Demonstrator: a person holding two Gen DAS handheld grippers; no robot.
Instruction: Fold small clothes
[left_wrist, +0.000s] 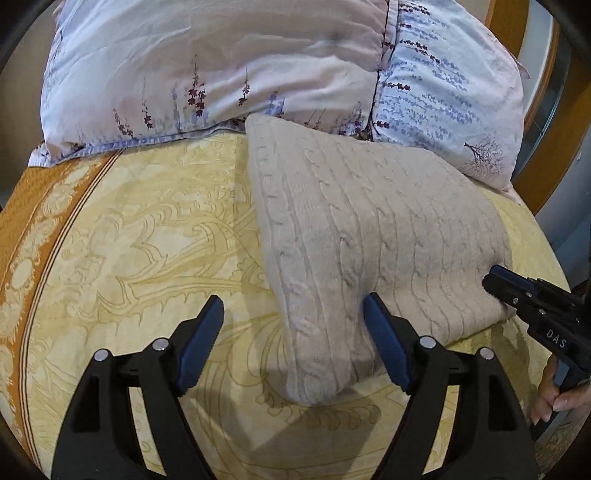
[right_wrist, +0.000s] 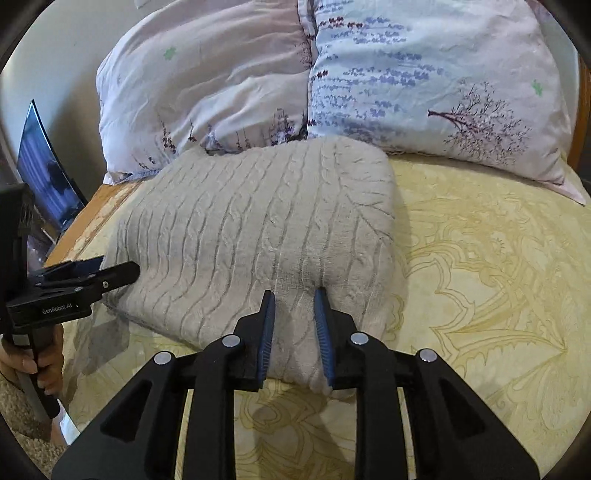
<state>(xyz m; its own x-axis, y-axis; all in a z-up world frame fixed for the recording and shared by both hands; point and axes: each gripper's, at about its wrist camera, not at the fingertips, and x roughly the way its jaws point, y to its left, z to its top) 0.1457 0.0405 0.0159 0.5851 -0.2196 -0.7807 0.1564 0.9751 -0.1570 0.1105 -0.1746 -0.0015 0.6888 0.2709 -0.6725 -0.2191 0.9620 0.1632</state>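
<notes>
A beige cable-knit sweater (left_wrist: 369, 236) lies folded into a thick block on the yellow patterned bedspread (left_wrist: 147, 236); it also shows in the right wrist view (right_wrist: 258, 221). My left gripper (left_wrist: 293, 306) is wide open, its jaws either side of the sweater's near left corner. My right gripper (right_wrist: 294, 297) is partly closed, with a fold of the sweater's near edge between its blue pads; the grip looks loose. The right gripper also shows in the left wrist view (left_wrist: 495, 280) at the sweater's right edge. The left gripper shows in the right wrist view (right_wrist: 110, 271) at the sweater's left edge.
Two floral pillows (left_wrist: 221, 74) (right_wrist: 424, 85) lie against the wooden headboard (left_wrist: 535, 129) just behind the sweater. The bedspread has an orange border (left_wrist: 33, 221) on the left. A dark screen (right_wrist: 44, 170) stands off the bed's left side. Bare bedspread (right_wrist: 480, 277) lies to the right.
</notes>
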